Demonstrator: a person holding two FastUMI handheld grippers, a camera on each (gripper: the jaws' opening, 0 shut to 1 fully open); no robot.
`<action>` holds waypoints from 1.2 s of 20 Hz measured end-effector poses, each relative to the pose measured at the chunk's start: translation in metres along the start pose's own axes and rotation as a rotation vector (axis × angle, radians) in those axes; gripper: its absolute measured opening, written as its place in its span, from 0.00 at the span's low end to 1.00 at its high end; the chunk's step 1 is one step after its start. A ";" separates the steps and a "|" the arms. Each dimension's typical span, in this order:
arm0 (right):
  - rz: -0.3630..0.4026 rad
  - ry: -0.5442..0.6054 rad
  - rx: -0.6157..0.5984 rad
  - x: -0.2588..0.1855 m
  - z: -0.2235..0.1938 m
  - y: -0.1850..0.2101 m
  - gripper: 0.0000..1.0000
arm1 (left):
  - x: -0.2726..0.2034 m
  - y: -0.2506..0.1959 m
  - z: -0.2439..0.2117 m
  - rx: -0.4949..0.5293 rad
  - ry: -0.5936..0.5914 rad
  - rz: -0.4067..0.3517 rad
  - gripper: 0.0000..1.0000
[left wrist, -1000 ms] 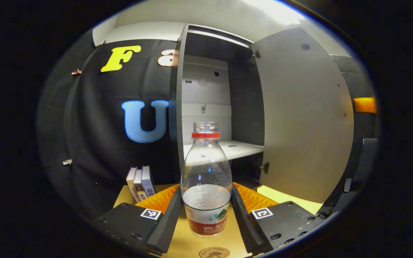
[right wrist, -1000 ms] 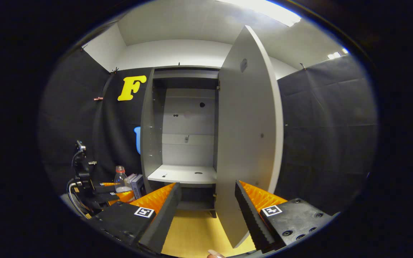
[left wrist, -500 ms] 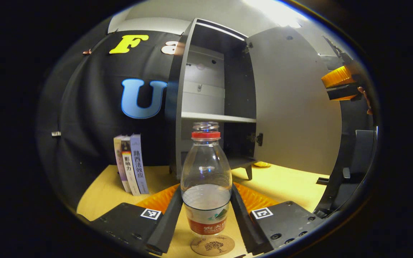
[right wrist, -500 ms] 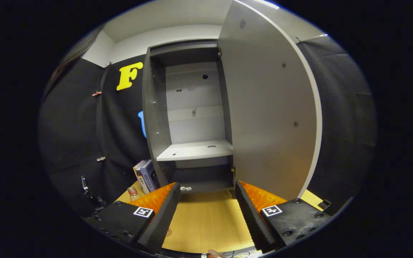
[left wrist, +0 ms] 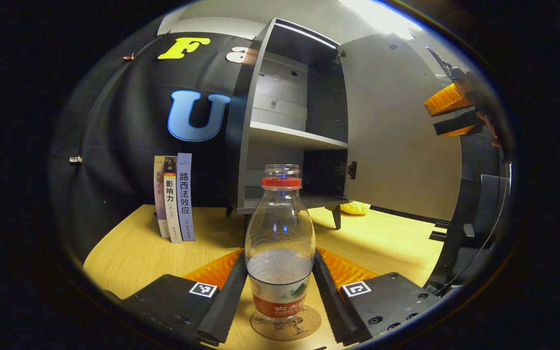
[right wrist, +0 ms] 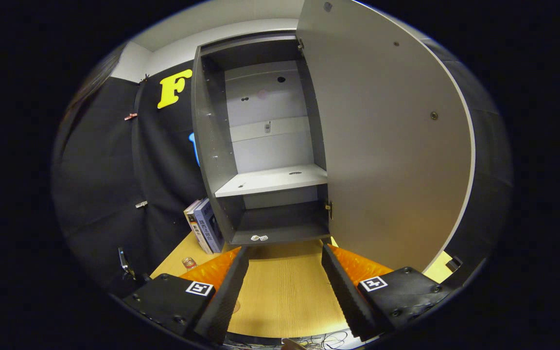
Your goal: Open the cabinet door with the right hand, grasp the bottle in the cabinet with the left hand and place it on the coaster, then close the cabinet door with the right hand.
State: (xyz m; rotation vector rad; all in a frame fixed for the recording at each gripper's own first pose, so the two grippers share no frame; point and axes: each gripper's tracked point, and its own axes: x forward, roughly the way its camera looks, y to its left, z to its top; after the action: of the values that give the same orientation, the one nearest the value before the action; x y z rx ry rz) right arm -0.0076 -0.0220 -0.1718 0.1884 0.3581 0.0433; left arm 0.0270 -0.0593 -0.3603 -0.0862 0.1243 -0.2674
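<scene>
In the left gripper view, my left claw (left wrist: 280,287) is clenched on the water bottle (left wrist: 280,243), both ribbed fingers pressing its lower body just above the red label. The bottle stands upright with its base on the round coaster (left wrist: 287,324), which lies on the wooden worktop (left wrist: 139,253); whether its full weight is down I can't tell. Beyond it the cabinet (left wrist: 280,121) stands with its door (left wrist: 396,136) swung wide, three books (left wrist: 175,197) upright to its left. My right claw (left wrist: 450,109) hangs high off by the door's outer edge.

In the right gripper view, my right claw (right wrist: 285,287) is released, fingers spread with nothing between them, pointing at the cabinet's bare shelf (right wrist: 272,179) and the open door (right wrist: 392,146) just to the right.

By my reckoning the door is opened and the bottle fetched and all but placed. What's left: let go with the left, then push the door closed with the right.
</scene>
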 end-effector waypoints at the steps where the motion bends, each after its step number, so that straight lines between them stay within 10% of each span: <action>1: 0.004 0.004 0.001 0.001 -0.001 0.002 0.94 | -0.001 -0.002 0.000 -0.012 0.002 -0.004 0.78; 24: 0.063 0.062 0.026 0.006 -0.019 0.017 0.94 | -0.023 -0.006 -0.003 0.027 0.081 0.040 0.78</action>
State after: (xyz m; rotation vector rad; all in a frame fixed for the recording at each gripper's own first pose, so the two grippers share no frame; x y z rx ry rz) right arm -0.0090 -0.0011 -0.1882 0.2243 0.4141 0.1069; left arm 0.0025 -0.0591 -0.3602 -0.0460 0.2026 -0.2326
